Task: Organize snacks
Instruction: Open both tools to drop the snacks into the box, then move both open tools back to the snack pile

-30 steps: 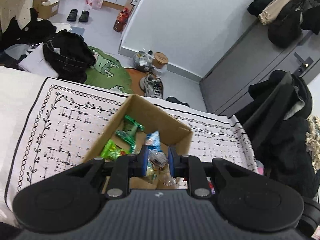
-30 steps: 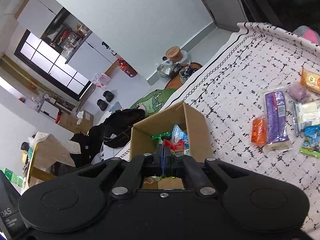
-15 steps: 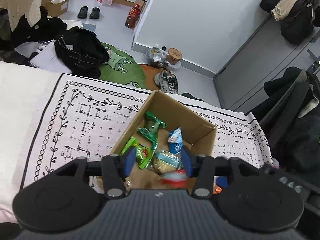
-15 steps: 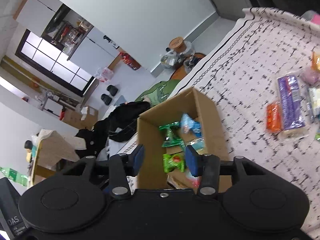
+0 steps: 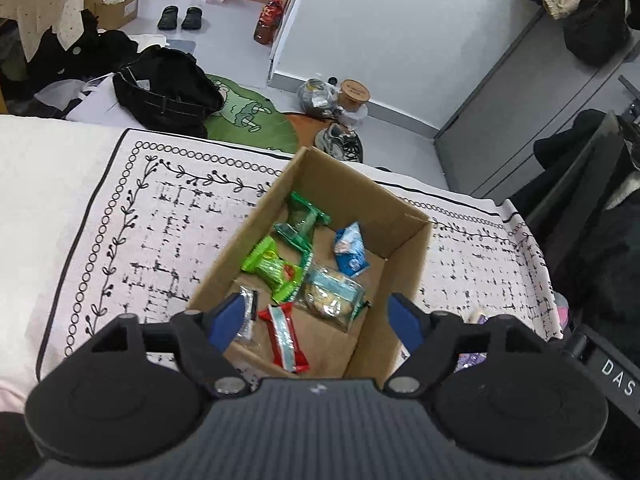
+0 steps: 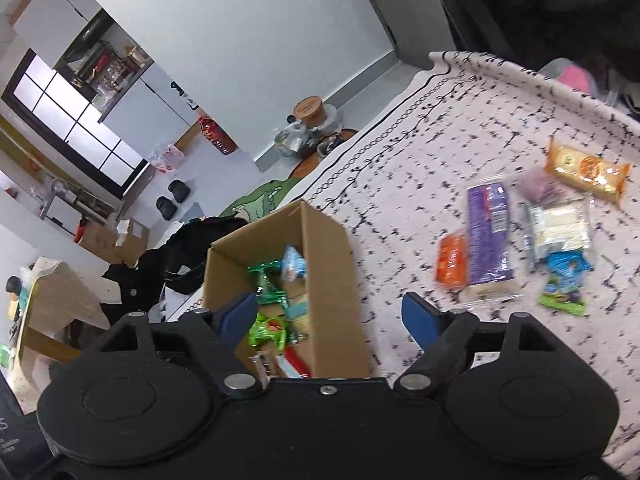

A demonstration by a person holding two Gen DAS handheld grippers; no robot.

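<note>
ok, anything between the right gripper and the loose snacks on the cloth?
Nothing visible. The right gripper is open and empty, the box sits to its left, and bare cloth runs to the purple pack.

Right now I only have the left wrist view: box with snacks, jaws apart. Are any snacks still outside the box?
Observer: Yes, a cluster lies on the tablecloth right of the cardboard box, including a purple packet.
Operator: Any touching the box?
Observer: No, the nearest, an orange packet, lies apart from it.
Operator: Is the right gripper holding anything?
Observer: No, the right gripper is open and empty; its jaws have just been opening.
</note>
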